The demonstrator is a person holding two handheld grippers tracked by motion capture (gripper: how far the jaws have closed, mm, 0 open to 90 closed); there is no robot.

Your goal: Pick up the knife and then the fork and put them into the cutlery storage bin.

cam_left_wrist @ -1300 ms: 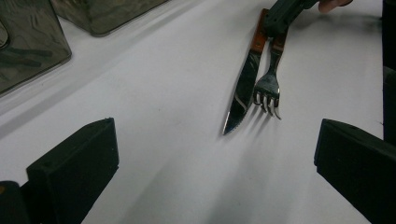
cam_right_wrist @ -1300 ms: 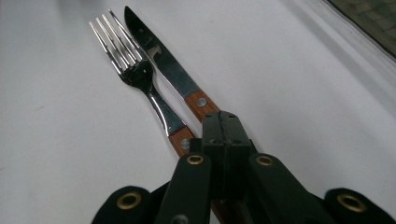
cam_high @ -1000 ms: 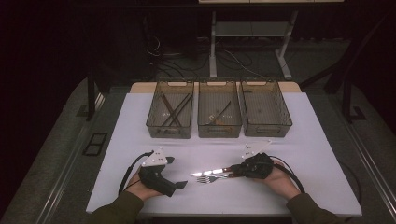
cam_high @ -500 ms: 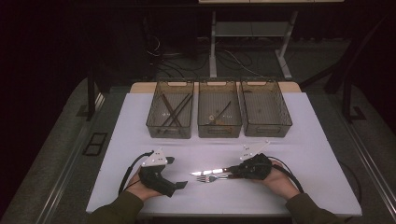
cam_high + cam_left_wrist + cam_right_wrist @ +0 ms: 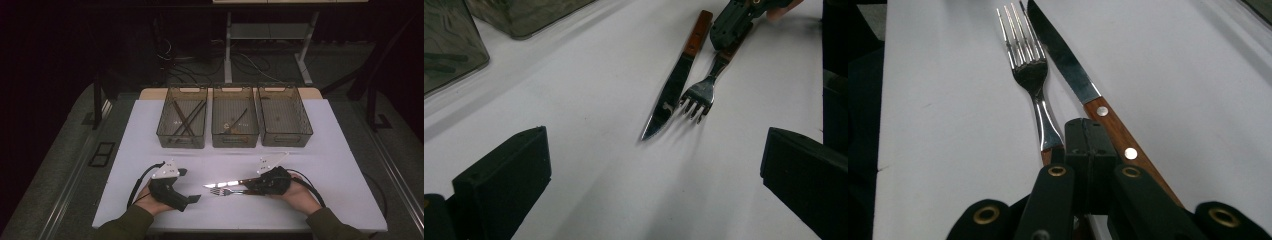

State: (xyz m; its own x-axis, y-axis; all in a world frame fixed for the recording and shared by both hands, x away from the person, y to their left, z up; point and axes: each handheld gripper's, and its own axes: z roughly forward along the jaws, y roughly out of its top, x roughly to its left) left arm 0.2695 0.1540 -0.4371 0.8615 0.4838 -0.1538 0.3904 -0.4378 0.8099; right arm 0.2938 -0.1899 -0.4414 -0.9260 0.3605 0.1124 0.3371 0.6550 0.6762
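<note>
Fork [image 5: 221, 191] and knife [image 5: 222, 183] unmoved, both hands unmoved

Dim room, brightly lit white table [image 5: 320, 150] (glare on the knife [image 5: 222, 183] blade).

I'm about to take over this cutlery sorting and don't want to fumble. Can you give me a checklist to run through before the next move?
1. Right gripper shut: ok, its jaws sit pressed together over the handles.
2. Right gripper holding something: cannot tell; the shut jaws lie between the fork and the knife, and any grip is hidden.
3. Left gripper open and free: ok, jaws wide apart, nothing between them.
4. Fork and knife resting on the table: ok, side by side, tips toward the left gripper.
5. Three bins within reach: ok, in a row at the far edge; the left and middle ones hold utensils.
</note>
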